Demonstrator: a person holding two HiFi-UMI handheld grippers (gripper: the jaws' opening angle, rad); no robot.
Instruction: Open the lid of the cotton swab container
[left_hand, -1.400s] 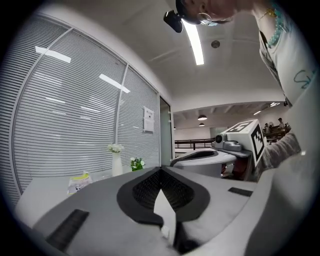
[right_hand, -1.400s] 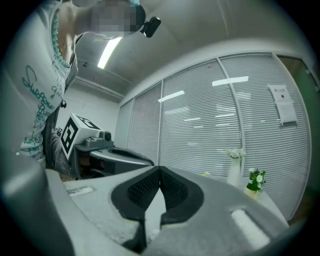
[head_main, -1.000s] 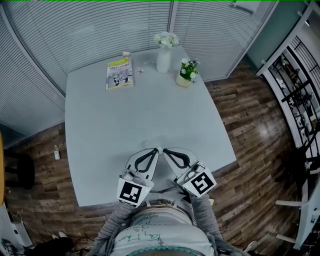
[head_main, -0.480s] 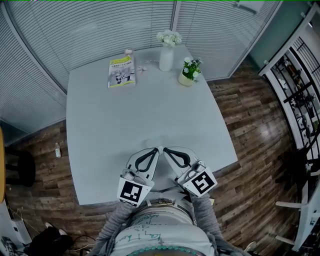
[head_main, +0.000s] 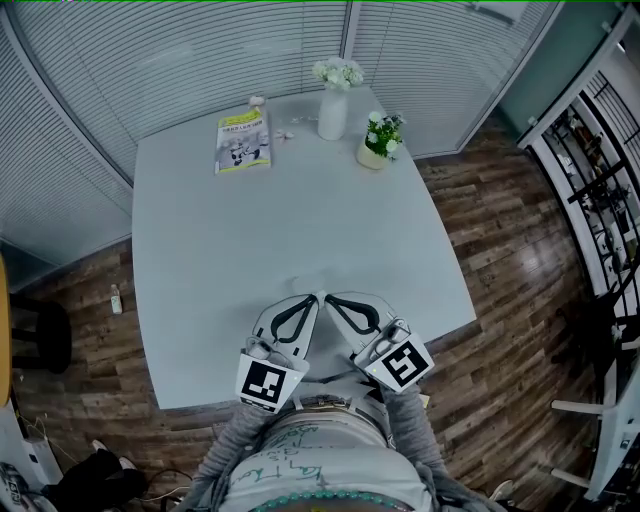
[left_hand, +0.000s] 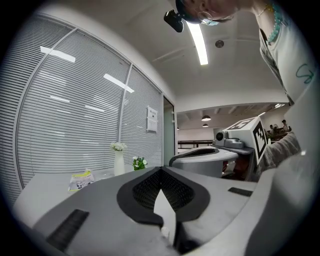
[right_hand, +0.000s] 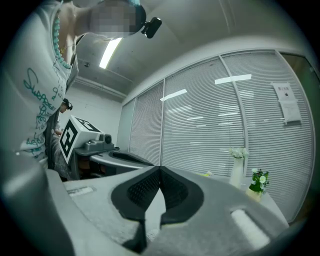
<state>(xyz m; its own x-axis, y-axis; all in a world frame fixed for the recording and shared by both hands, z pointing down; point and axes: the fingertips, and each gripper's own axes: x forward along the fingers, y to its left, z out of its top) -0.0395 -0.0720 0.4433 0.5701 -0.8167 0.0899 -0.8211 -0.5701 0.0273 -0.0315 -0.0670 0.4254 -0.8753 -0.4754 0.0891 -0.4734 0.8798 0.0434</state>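
Note:
Both grippers rest side by side over the near edge of the pale grey table (head_main: 200, 250), pointing level toward its far side. My left gripper (head_main: 316, 297) is shut and holds nothing; its pads meet in the left gripper view (left_hand: 160, 171). My right gripper (head_main: 329, 299) is shut and empty too, with its jaws together in the right gripper view (right_hand: 160, 169). A small pale object (head_main: 256, 101) stands at the far edge beside the booklet, too small to identify as the cotton swab container. It is far from both grippers.
At the far side lie a yellow-green booklet (head_main: 241, 140), a white vase of flowers (head_main: 331, 112) and a small potted plant (head_main: 375, 145). Blinds-covered glass walls close in behind the table. Wooden floor lies to the left and right, with a dark rack (head_main: 600, 180) at right.
The head view has shifted slightly. Both grippers stay in place and remain shut.

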